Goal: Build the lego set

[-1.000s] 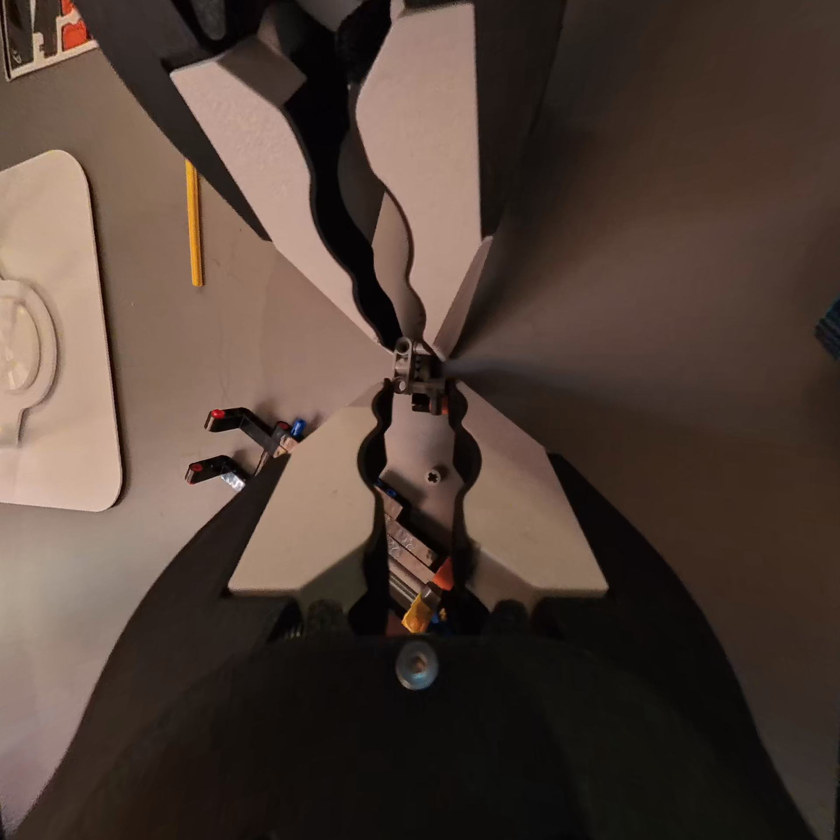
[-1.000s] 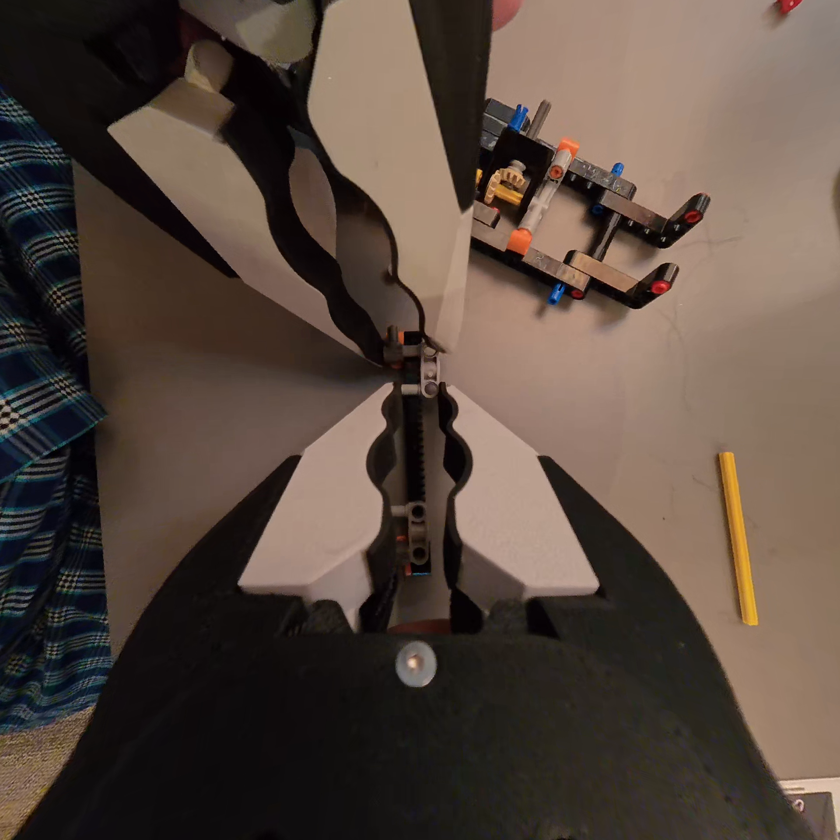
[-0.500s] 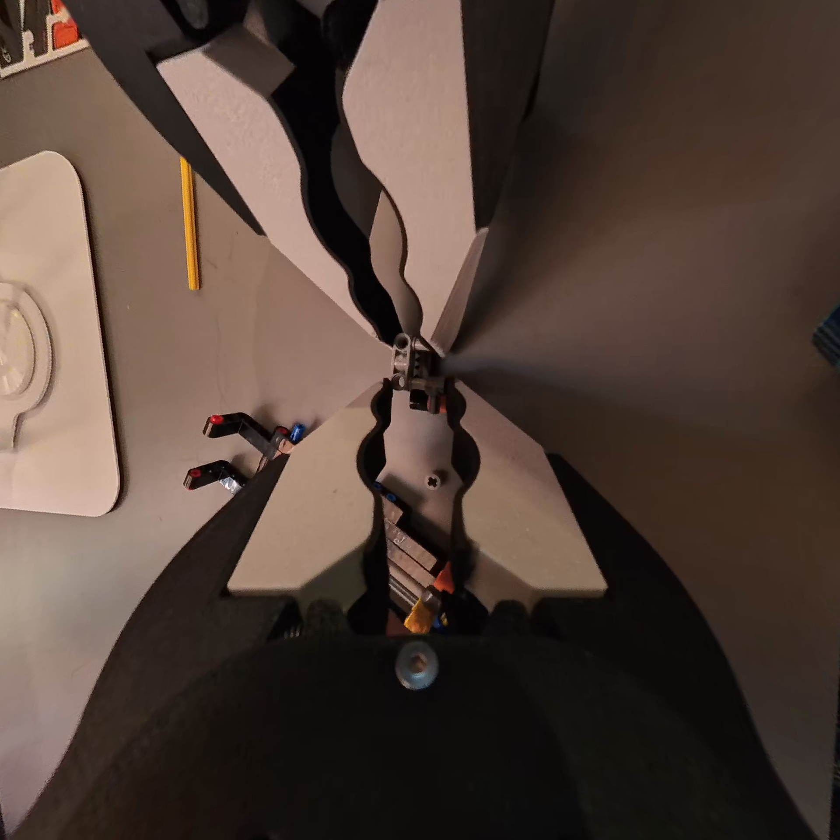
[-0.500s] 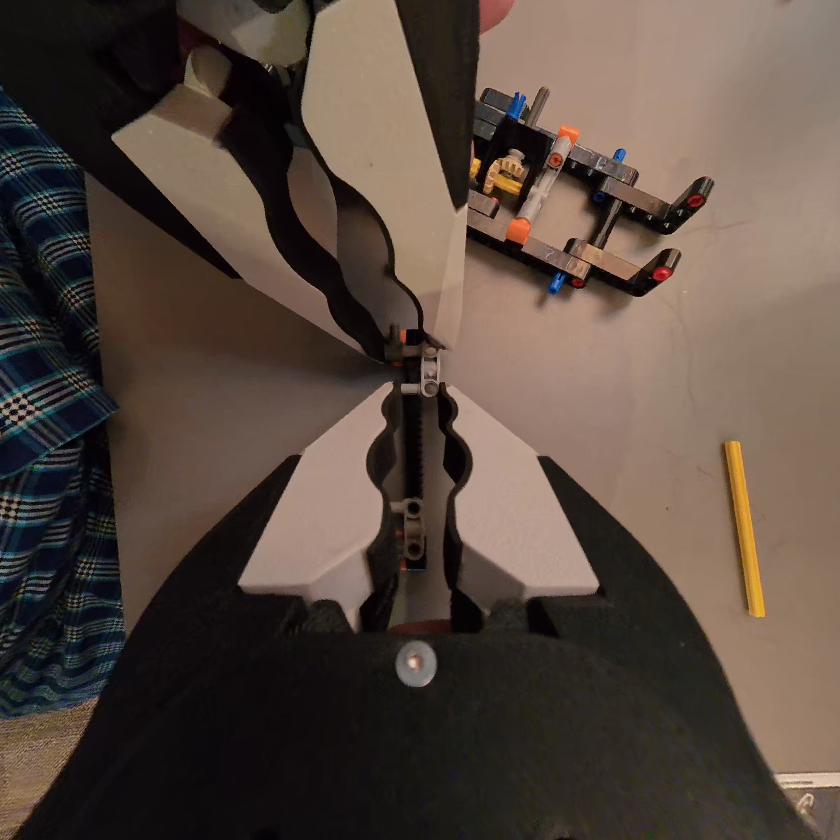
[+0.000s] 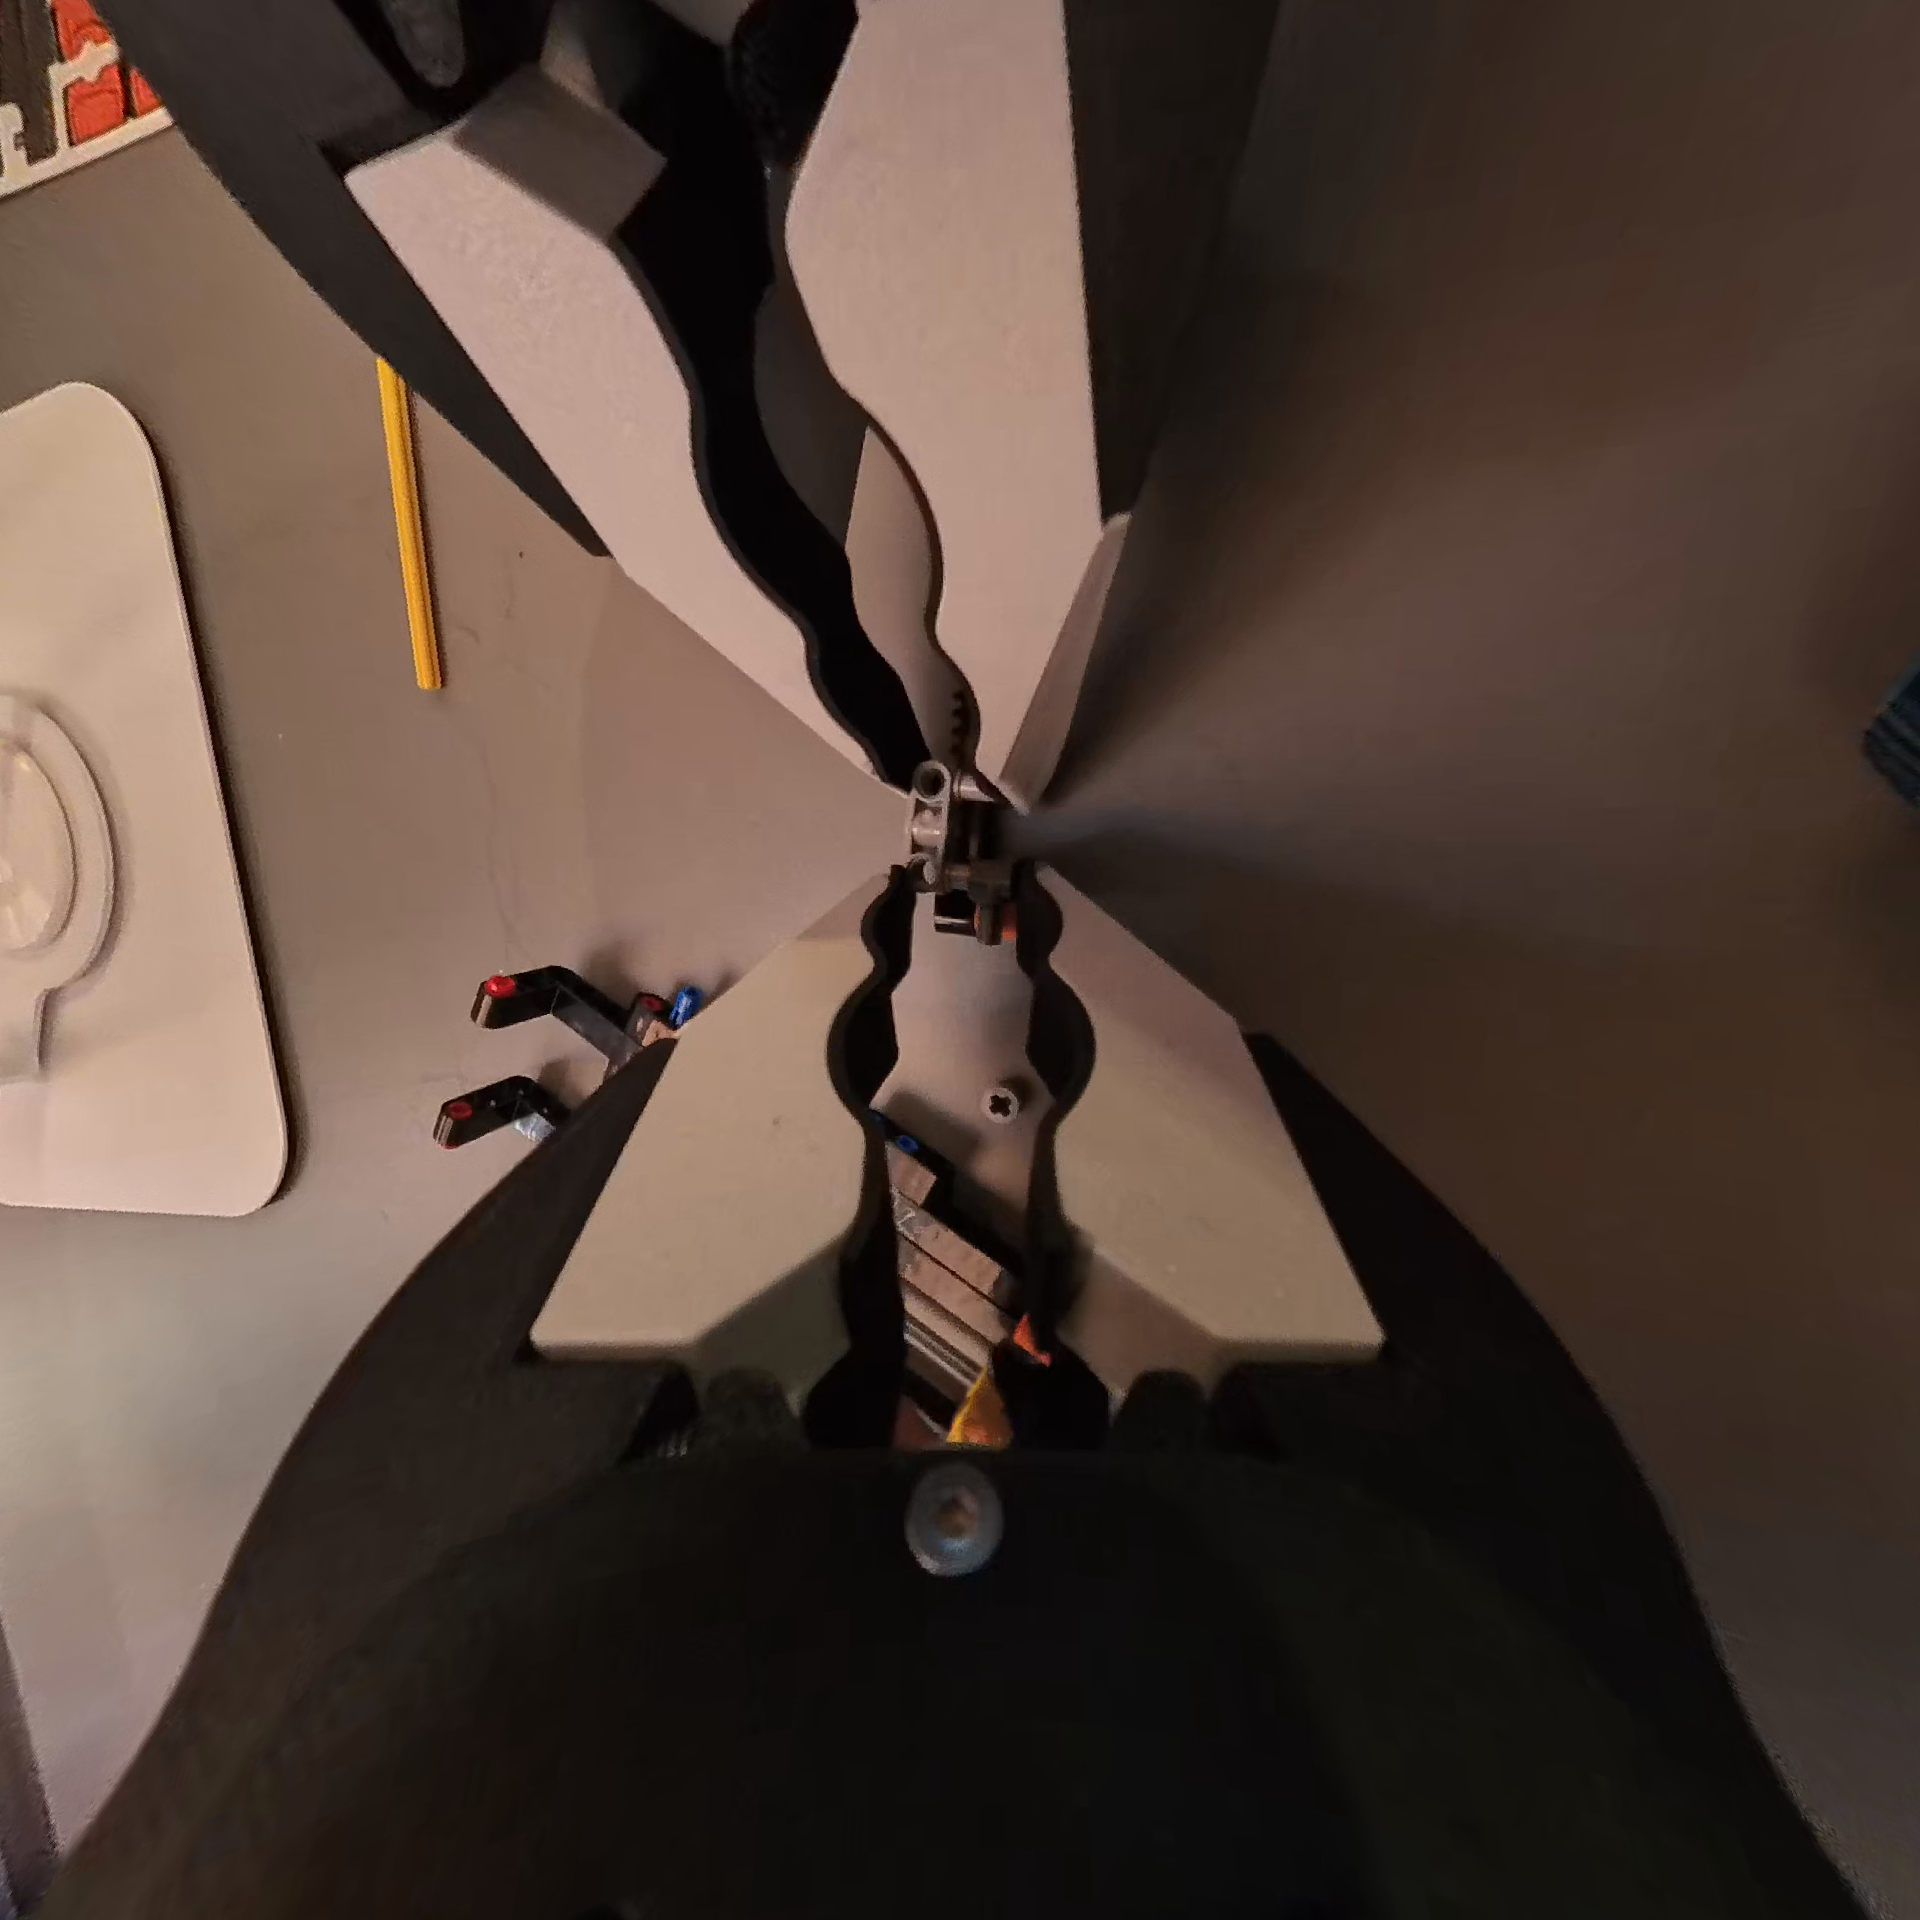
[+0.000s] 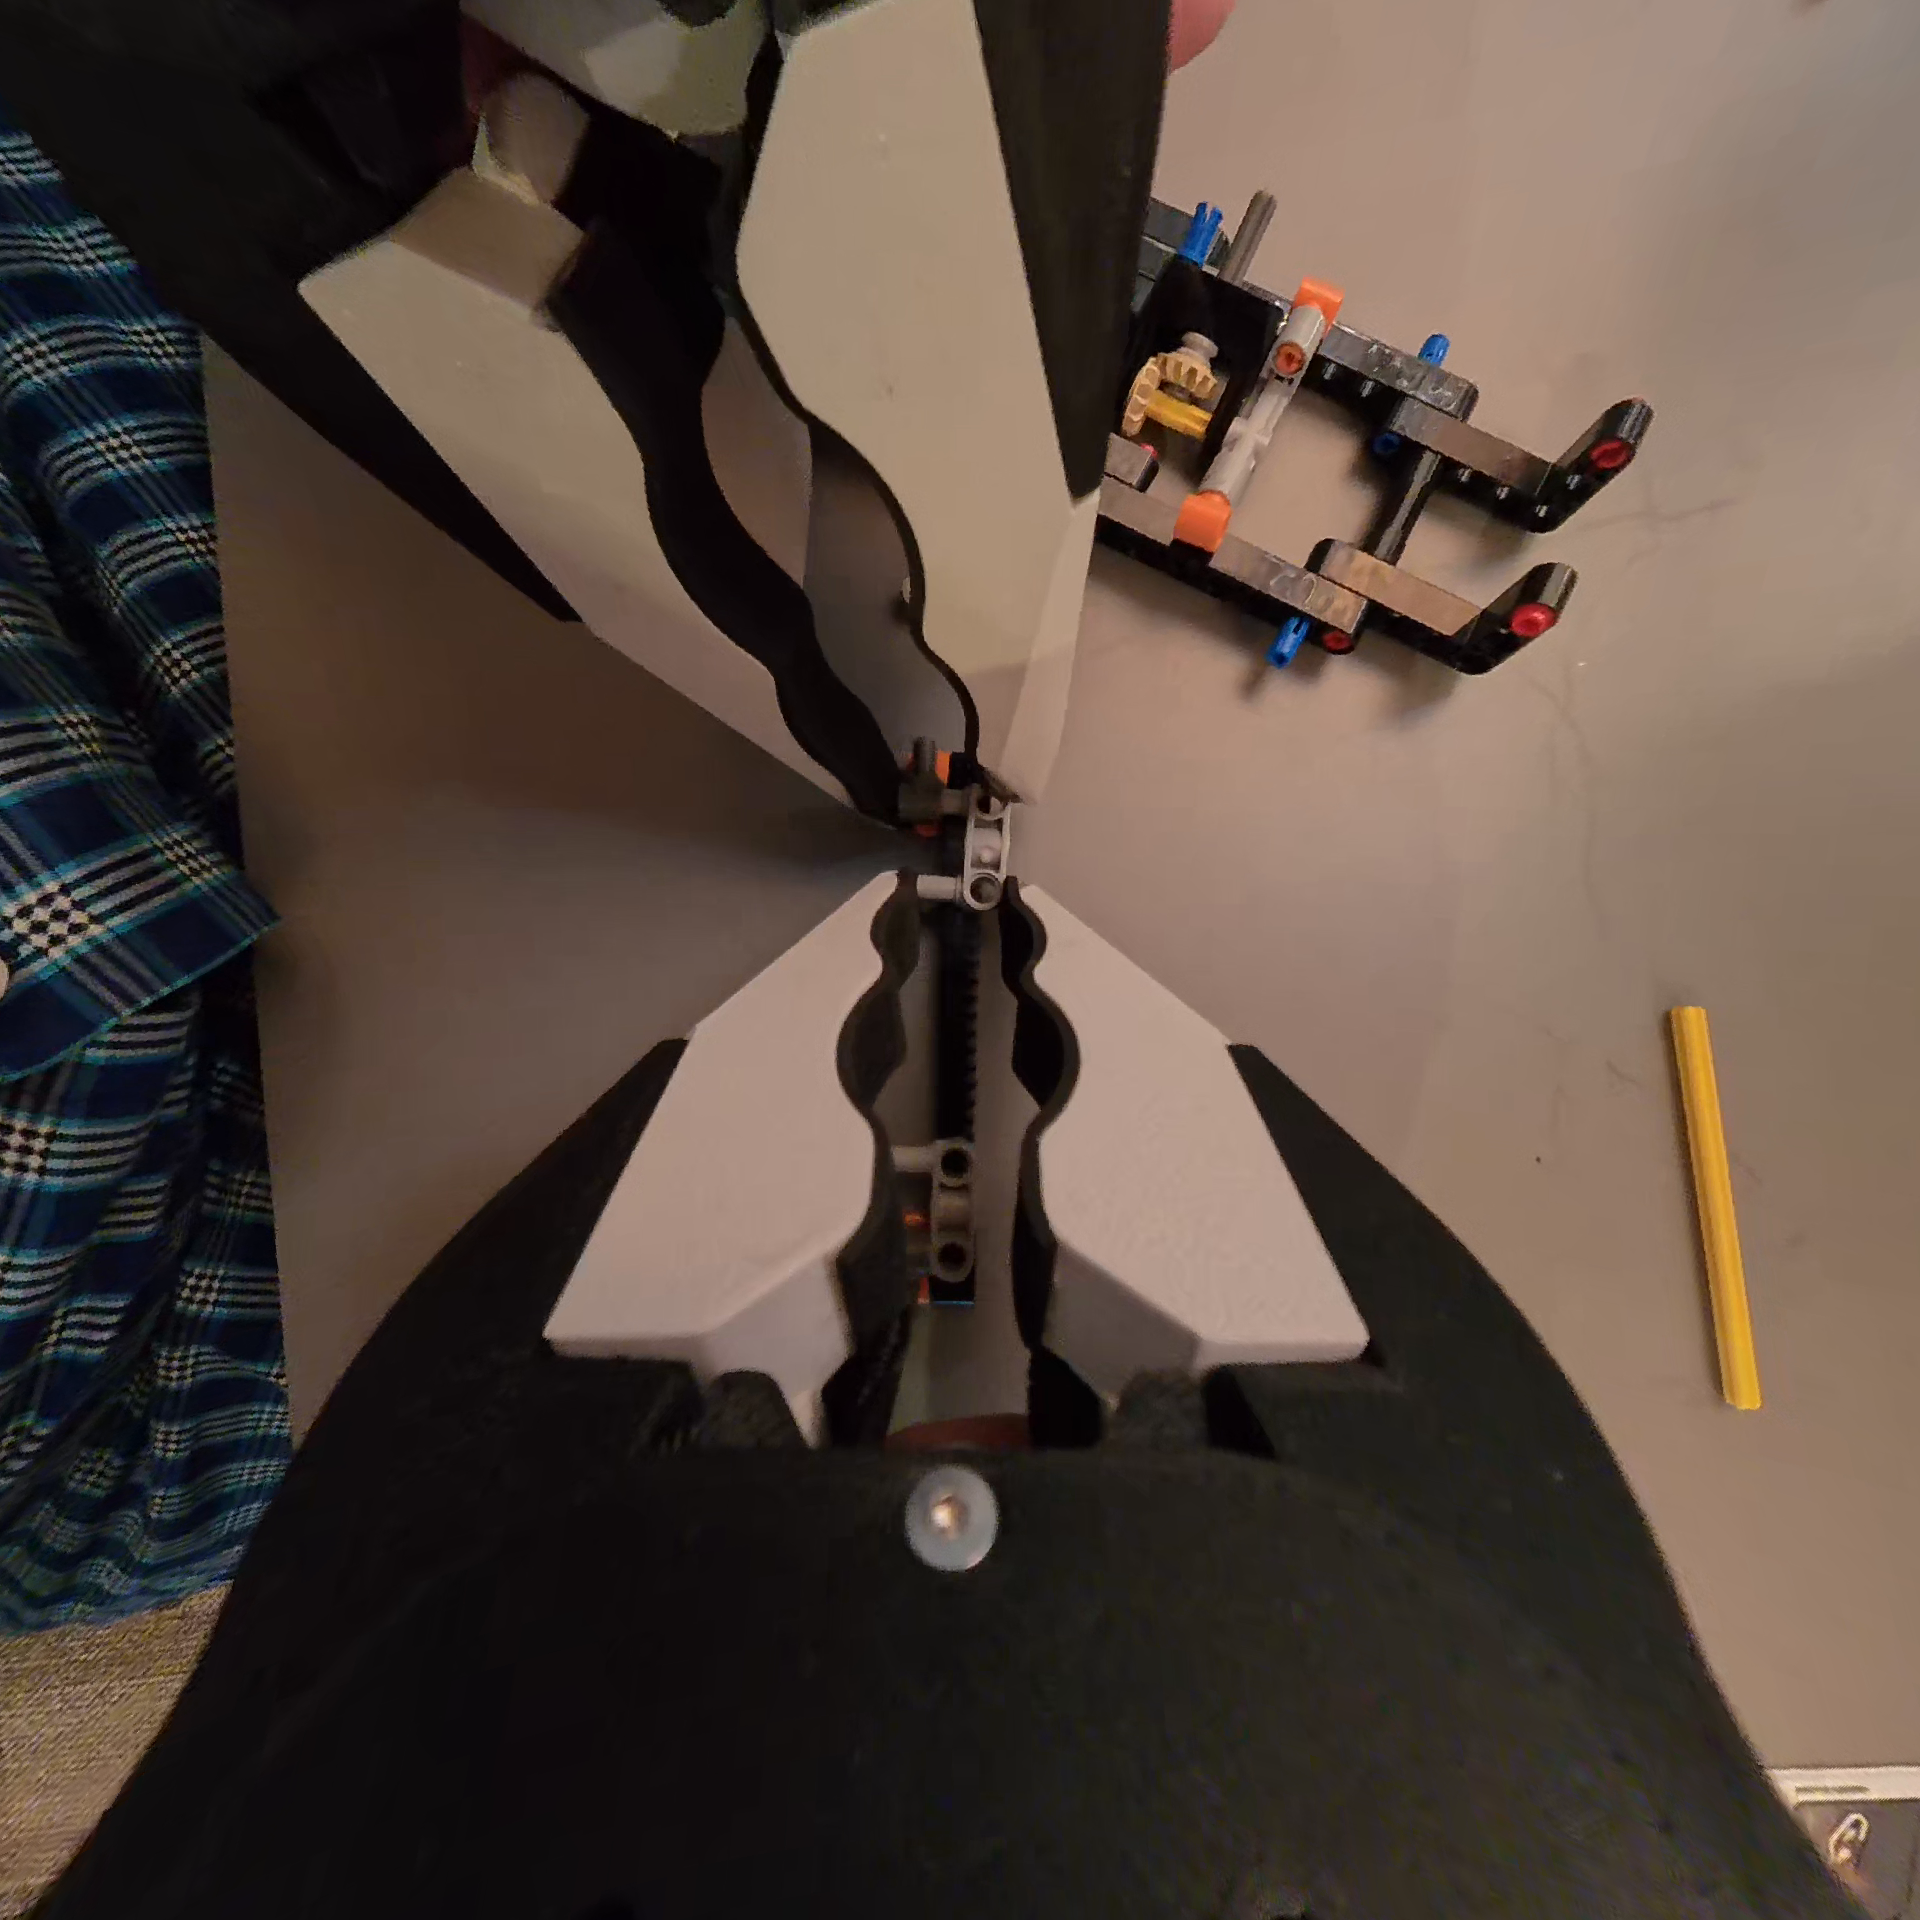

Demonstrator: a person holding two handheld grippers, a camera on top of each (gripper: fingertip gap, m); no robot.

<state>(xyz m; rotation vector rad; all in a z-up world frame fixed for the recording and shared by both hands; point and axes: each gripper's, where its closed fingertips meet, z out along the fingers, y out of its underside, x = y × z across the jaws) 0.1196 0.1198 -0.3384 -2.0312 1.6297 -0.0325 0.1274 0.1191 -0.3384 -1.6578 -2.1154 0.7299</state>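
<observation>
My left gripper [image 5: 956, 896] is shut on a small black and orange connector piece [image 5: 982, 914]. My right gripper [image 6: 961, 896] is shut on a black toothed rack [image 6: 954, 1039] that carries a light grey connector [image 6: 984, 850] at its far end. The two grippers meet tip to tip above the table, and the two parts touch at the grey connector [image 5: 928, 821]. The left gripper also shows in the right wrist view [image 6: 940, 784], coming in from the top. The black lego frame [image 6: 1351, 499], with orange, blue, red and tan parts, lies on the table at upper right.
A yellow axle [image 6: 1714, 1205] lies on the grey table to the right. A white plastic tray [image 5: 125, 831] lies at the left. A small grey bush [image 5: 1006, 1101] lies under my left fingers. A plaid sleeve [image 6: 104, 831] is at the left edge. The tips of both grippers are at nearly the same place. The yellow axle [image 6: 1714, 1205] is about equally far from each gripper, around 15 cm. My left wrist view [image 5: 409, 527] looks at it from another angle.
Both grippers stay shut and tip to tip. The pair has drifted slightly over the table, so the frame and yellow axle shift a little in view.
</observation>
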